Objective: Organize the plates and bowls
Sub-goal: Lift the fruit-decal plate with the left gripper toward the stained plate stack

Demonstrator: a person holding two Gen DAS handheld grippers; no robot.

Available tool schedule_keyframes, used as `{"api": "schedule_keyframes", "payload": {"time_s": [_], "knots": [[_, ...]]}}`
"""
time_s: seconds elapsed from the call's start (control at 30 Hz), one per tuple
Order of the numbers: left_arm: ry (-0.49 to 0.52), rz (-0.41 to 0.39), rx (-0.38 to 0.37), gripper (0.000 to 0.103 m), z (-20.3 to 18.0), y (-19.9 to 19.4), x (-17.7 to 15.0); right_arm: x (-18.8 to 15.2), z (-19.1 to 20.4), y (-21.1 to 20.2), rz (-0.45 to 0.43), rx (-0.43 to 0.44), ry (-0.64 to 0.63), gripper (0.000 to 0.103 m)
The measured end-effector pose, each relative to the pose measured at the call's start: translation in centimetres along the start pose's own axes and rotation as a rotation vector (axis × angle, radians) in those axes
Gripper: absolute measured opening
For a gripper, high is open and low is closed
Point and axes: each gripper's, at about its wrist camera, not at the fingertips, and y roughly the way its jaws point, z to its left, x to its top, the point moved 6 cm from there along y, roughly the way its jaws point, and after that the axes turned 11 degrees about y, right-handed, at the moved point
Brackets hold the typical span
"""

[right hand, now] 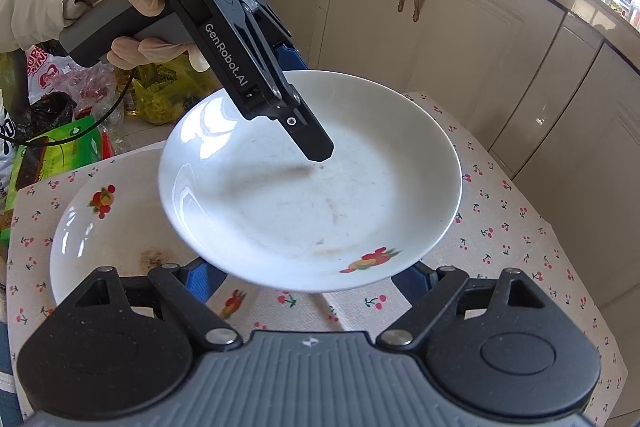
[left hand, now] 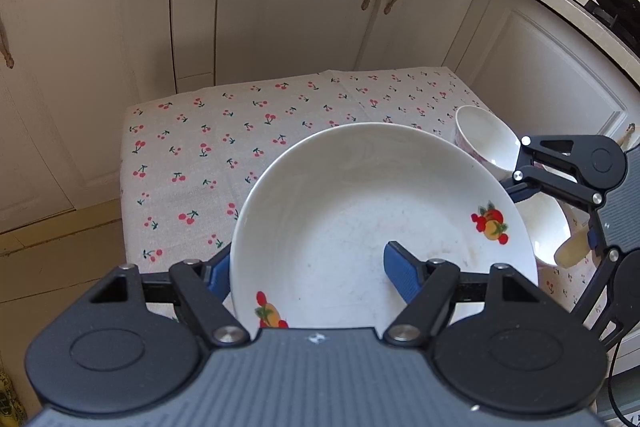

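Left gripper [left hand: 308,269] jaws pinch rim of deep plate [left hand: 380,219], lifted. Right gripper [right hand: 308,279] jaws: cannot tell. Next: lower gently onto other plate [right hand: 104,247] on counter [right hand: 500,227].

- Left wrist view looks steeply down, close over the raised plate [left hand: 360,211]
- Right wrist view faces the same plate, tablecloth [right hand: 500,227] shared
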Motion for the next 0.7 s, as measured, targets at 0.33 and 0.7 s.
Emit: {"api": "schedule_keyframes", "payload": {"time_s": [0.33, 0.7], "knots": [[0.009, 0.013, -0.003, 0.075, -2.8, -2.3, -3.6, -2.6, 4.6, -1.8, 0.008, 0.009, 0.013, 0.091], [-0.007, 0.036, -0.009, 0.075, -4.4, -3.4, -7.3, -4.8, 8.4, -2.0, 0.035, 0.040, 0.024, 0.091]]}}
